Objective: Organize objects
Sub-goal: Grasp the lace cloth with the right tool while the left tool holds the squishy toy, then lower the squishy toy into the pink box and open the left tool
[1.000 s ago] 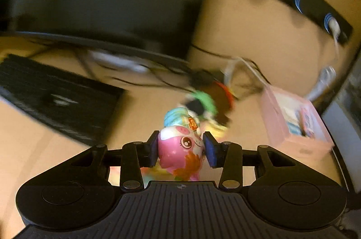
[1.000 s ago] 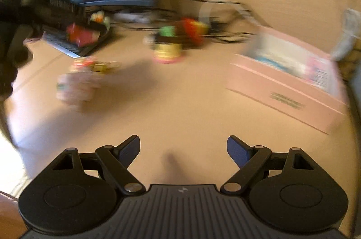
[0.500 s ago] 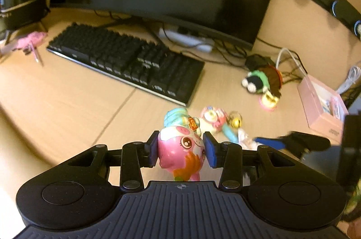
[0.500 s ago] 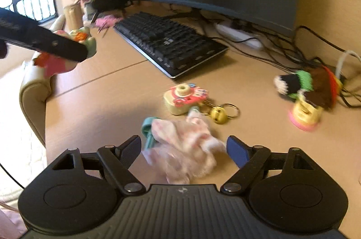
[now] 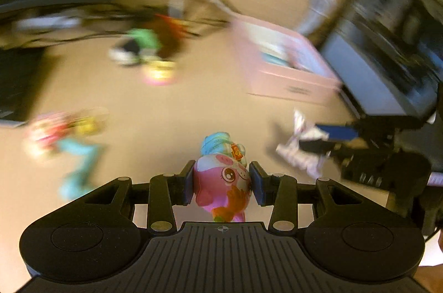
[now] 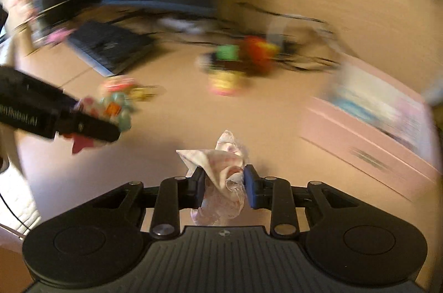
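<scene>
My left gripper (image 5: 221,182) is shut on a pink pig toy (image 5: 221,185) with a blue topknot, held above the desk. My right gripper (image 6: 224,185) is shut on a crumpled pink-and-white cloth (image 6: 221,171), also off the desk. In the left wrist view the right gripper (image 5: 326,140) with its cloth (image 5: 301,151) shows at the right. In the right wrist view the left gripper (image 6: 91,124) with the pig toy (image 6: 110,110) shows at the left. An open pink box (image 5: 285,66) lies ahead to the right and also shows in the right wrist view (image 6: 371,126). Both views are blurred.
On the desk lie a green, black and red plush (image 5: 146,46), a small camera toy with keyring (image 5: 55,132), and a teal strap (image 5: 77,168). A keyboard (image 6: 110,49), a monitor and cables stand at the back. A dark case (image 5: 387,49) stands right of the box.
My right gripper has shut on the cloth and lifted it. Both grippers have swung right toward the pink box. The left still holds the pig toy.
</scene>
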A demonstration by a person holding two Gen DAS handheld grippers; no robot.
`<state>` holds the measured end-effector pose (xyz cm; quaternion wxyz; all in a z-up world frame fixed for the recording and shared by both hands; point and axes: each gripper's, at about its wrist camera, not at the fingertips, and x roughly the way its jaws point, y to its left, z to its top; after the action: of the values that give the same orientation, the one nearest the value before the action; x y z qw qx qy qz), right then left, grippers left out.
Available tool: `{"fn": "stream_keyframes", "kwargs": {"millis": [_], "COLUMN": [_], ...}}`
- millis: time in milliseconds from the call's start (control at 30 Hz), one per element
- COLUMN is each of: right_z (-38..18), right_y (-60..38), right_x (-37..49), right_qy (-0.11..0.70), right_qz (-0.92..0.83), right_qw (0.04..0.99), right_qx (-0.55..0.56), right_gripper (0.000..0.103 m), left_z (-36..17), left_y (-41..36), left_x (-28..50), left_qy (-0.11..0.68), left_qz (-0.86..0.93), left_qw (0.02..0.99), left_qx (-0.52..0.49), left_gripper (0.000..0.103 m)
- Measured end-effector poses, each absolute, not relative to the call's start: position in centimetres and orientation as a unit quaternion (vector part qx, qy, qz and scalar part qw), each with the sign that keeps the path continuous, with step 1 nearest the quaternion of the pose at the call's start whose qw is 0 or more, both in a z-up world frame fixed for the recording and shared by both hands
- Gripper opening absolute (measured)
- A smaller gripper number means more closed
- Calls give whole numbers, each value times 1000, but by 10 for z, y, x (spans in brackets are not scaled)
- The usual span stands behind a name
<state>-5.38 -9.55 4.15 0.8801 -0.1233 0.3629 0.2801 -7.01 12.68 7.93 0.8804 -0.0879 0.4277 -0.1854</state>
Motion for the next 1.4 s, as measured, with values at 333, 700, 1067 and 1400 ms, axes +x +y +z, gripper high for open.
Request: {"fn": "stream_keyframes", "kwargs": {"millis": [333,700,1067,1400], "right_z": [67,62,53,49], "right_y": [-228,-247,-256,-257], "right_x": [-75,-80,-80,-65], "right_qy": [343,330,346,350], "right_qz": [138,130,133,145], "right_qw": [927,934,928,924], "right_qx": [-56,-31,-35,-43], "right_gripper": [29,28,28,28], "left_z": [108,113,48,95], "left_y": [25,-87,-97,-40], "left_x": [14,107,130,83], "left_qy": [354,273,394,290], "left_qz": [-259,-223,-214,-173], "left_qw": [896,935,893,939], "left_qx": [-65,35,31,-67], "left_gripper": [45,47,46,46]}}
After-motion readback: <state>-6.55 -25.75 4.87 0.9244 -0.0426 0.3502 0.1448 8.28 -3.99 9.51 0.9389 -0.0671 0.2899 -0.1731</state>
